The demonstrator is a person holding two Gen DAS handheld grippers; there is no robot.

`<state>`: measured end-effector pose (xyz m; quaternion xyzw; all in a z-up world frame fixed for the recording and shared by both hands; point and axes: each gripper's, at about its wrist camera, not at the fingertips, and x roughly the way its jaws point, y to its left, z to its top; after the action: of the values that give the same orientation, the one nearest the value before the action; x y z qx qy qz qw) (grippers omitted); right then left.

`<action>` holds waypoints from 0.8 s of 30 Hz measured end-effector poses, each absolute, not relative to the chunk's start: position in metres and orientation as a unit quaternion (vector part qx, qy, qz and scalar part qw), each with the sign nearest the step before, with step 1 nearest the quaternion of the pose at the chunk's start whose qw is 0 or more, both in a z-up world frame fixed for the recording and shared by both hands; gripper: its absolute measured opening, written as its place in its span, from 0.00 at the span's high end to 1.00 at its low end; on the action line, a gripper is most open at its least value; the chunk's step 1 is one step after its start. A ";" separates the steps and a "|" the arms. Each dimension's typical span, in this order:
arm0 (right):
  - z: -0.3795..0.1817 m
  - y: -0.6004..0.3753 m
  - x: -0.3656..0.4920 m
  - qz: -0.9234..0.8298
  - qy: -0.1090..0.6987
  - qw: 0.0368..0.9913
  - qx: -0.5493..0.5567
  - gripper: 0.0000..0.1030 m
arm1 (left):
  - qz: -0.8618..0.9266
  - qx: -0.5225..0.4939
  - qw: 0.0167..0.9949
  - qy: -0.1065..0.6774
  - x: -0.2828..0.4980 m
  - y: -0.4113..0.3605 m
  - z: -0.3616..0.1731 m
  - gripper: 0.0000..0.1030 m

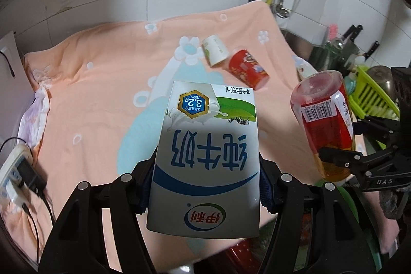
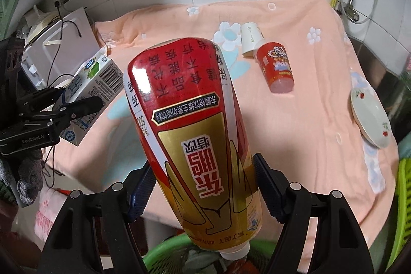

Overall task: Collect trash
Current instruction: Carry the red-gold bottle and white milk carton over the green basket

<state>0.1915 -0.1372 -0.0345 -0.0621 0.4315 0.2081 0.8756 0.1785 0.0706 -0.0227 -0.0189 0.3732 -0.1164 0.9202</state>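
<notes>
**Mei:** Milk carton (image 1: pixel 205 161) first, right up against the left camera. The left gripper (image 1: pixel 204 186) is clamped on its lower half, carton lifted clear of the peach towel (image 1: pixel 102 94). It hangs upside down, so the print reads inverted: 纯牛奶 in big blue characters, the 伊利 logo in a green oval, a badge saying 3.2g, and 250mL along the far edge.

**Jun:** And the other hand?

**Mei:** The right gripper (image 2: pixel 203 186) is squeezing a red-and-gold drink bottle (image 2: pixel 195 125) by its lower body, cap end pointing down toward the camera. Its label shows 东鹏特饮 upside down, with a dark banner of smaller text I can only partly read. A barcode shows on its side in the left view.

**Jun:** So where do they go?

**Mei:** A green basket (image 2: pixel 164 251) sits directly under the bottle's cap, with something already inside, though I can't make out what. My guess is both pieces are about to be dropped there.

**Jun:** What's left?

**Mei:** Two things still lie on the towel, touching each other: a white paper cup (image 1: pixel 214 50) on its side and a small red bottle (image 1: pixel 248 68) with a cartoon face, its writing too small to read. A flowered plate (image 2: pixel 370 114) rests at the towel's right edge; that looks like crockery, not rubbish. I'd call it roughly halfway.
</notes>
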 end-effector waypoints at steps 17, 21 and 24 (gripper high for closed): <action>-0.052 -0.186 0.090 0.172 0.435 0.883 -0.042 0.32 | -0.150 -0.022 0.914 0.375 0.100 0.035 -0.029 0.39; -0.064 -0.198 0.075 0.160 0.446 0.880 -0.031 0.32 | -0.161 -0.025 0.911 0.378 0.089 0.028 -0.031 0.39; -0.074 -0.208 0.065 0.146 0.454 0.879 -0.029 0.32 | -0.168 -0.023 0.910 0.379 0.082 0.021 -0.033 0.39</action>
<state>0.0652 -0.2078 -0.0737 -0.0291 0.4535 0.1456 0.8788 0.0825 0.0211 -0.0325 -0.0235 0.3788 -0.1680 0.9098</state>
